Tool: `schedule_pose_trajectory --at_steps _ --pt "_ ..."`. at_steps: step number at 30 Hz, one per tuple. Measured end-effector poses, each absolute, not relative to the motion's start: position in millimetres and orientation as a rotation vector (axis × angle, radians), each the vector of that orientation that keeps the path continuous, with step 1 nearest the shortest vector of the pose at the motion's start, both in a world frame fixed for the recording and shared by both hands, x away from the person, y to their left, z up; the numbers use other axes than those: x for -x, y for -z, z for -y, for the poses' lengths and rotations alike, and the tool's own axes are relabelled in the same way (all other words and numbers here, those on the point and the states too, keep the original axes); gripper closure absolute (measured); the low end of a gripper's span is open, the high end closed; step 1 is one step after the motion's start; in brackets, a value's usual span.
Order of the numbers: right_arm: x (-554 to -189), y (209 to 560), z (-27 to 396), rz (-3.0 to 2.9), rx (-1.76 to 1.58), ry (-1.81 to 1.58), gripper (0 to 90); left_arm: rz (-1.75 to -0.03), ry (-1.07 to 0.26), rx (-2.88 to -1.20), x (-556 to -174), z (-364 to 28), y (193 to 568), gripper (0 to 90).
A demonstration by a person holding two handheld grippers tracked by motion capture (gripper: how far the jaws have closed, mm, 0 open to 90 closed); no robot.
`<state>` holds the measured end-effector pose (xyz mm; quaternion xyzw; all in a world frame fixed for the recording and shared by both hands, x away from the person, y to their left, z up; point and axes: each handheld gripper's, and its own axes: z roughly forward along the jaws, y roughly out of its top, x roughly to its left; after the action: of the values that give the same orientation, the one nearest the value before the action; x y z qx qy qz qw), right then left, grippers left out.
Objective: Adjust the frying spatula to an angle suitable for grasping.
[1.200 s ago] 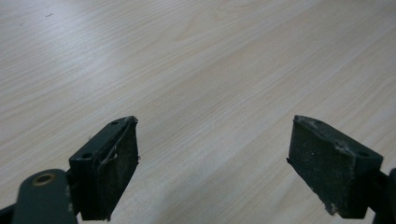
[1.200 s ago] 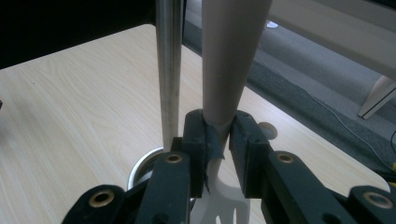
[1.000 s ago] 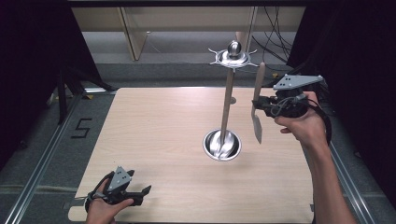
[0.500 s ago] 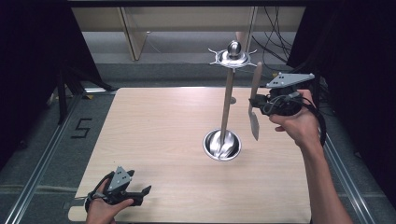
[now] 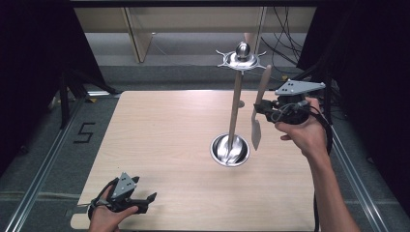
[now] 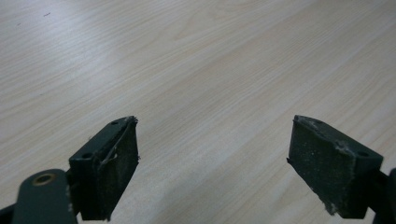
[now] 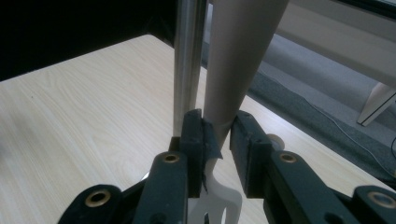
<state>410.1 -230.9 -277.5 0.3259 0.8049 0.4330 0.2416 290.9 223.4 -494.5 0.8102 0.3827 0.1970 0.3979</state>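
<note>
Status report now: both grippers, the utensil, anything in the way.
Right gripper shut on spatula, held upright. Left gripper open, low over table. Rack close beside spatula; hooks at top.

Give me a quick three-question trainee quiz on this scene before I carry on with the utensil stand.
1. True or false: the right tool is shut on the beige slotted utensil with the tapered handle.
2. What lies between the open jaws of the left tool? A) a spoon B) nothing, just the light wooden table beneath C) a cable
3. On which side of the tall metal stand with the round shiny base does the utensil hang in the high view?

Key:
1. True: the pads press on its handle in the right gripper view.
2. B
3. On the stand's right, upright, blade down, above the table.
</note>
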Motion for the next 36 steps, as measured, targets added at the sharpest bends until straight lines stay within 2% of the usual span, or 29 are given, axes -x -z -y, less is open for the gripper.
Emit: schedule_pose_trajectory --at_steps 6,9,19,28,36 --pt "-410 283 235 -2.19 -0.905 -1.246 71.1 -0.978 -0.497 -2.031 -291 -223 495 15.4" --pt "-407 284 240 -2.159 -0.934 -1.298 61.8 -0.977 -0.501 -2.034 -291 -223 496 15.4" --pt "-394 287 254 -2.091 -0.998 -1.354 43.5 -0.979 -0.498 -2.031 -291 -223 495 15.4" --pt "-381 310 265 -2.061 -1.012 -1.391 38.8 -0.996 -0.491 -2.032 -291 -223 496 15.4" --pt "-374 336 274 -2.06 -1.11 -1.414 38.3 -1.007 -0.488 -2.021 -291 -223 496 15.4"
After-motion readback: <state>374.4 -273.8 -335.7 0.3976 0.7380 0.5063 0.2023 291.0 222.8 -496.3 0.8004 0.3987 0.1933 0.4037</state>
